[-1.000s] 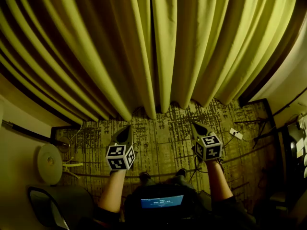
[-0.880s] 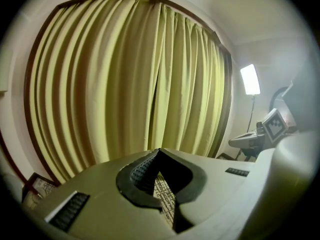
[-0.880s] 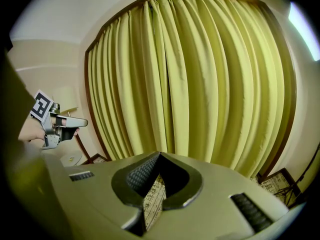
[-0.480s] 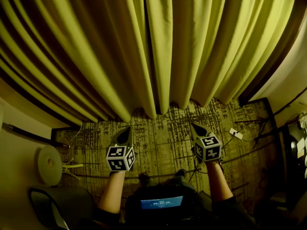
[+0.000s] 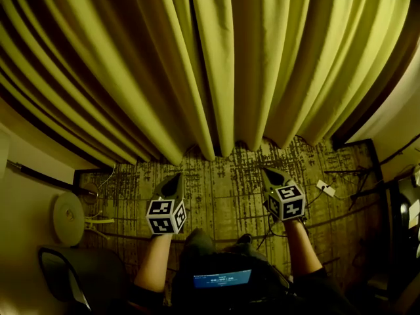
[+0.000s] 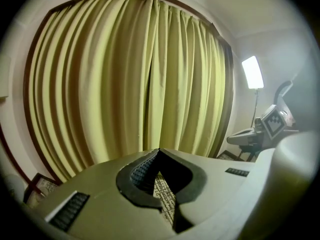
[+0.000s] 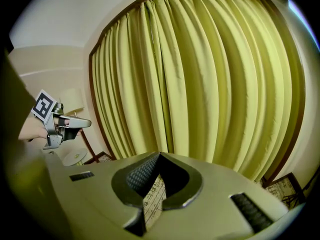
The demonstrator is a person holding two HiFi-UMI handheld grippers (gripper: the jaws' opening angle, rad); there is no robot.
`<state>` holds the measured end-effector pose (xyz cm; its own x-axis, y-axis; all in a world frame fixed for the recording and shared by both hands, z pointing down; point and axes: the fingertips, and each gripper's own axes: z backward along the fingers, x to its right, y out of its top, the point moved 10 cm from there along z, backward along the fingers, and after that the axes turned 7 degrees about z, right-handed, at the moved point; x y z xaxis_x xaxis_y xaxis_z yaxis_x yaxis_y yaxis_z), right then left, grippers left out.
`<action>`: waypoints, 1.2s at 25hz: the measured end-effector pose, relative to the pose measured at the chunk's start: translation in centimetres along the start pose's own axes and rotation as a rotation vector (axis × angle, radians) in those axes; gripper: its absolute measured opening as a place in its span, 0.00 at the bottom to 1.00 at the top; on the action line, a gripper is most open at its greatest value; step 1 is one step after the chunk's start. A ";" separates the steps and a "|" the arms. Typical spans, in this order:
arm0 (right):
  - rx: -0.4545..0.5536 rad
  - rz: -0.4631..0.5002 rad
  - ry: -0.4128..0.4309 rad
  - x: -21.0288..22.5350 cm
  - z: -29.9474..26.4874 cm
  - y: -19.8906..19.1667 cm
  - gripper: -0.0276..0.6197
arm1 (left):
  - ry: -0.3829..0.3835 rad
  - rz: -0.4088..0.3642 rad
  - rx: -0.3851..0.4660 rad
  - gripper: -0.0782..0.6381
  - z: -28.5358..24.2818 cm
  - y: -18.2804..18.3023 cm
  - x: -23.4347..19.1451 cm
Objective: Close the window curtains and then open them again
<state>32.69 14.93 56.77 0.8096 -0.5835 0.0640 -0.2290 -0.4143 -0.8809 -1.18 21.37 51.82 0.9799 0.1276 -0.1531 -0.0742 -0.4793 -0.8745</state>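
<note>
The yellow-green curtains [image 5: 216, 64] hang drawn across the window, down to the floor, and their two halves meet near the middle. My left gripper [image 5: 176, 176] and right gripper [image 5: 266, 171] are side by side over the carpet, short of the hem, and both point at the curtains. Each is shut with nothing between its jaws. In the left gripper view the left gripper [image 6: 159, 152] faces the curtains [image 6: 125, 84], with the right gripper [image 6: 272, 125] off to the side. In the right gripper view the right gripper [image 7: 160, 155] faces the curtains [image 7: 210, 74], with the left gripper [image 7: 56, 119] at far left.
A patterned carpet [image 5: 223, 186] lies under the grippers. A round white side table [image 5: 67, 218] and a dark chair [image 5: 65, 277] stand at the left. Cables and a plug [image 5: 325, 188] lie at the right. A lit floor lamp [image 6: 253, 72] stands right of the window.
Both grippers and the person have edged a little closer to the curtains, whose folds now fill more of the view. The jaws have stayed shut.
</note>
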 end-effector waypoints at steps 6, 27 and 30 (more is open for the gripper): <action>-0.001 -0.004 0.036 0.5 -2.8 0.8 0.07 | 0.009 -0.025 -0.005 0.11 -1.6 1.7 -0.8; 0.126 0.165 -0.013 -4.8 -18.5 17.0 0.07 | -0.072 -0.117 0.117 0.11 -9.6 15.7 -13.8; 0.211 0.191 -0.048 -5.4 -20.0 21.0 0.08 | -0.086 -0.141 0.164 0.11 -10.1 18.8 -15.7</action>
<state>12.71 -4.58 47.26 0.7886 -0.6009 -0.1307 -0.2664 -0.1422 -0.9533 -16.08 1.60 42.41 0.9640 0.2596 -0.0569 0.0259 -0.3048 -0.9521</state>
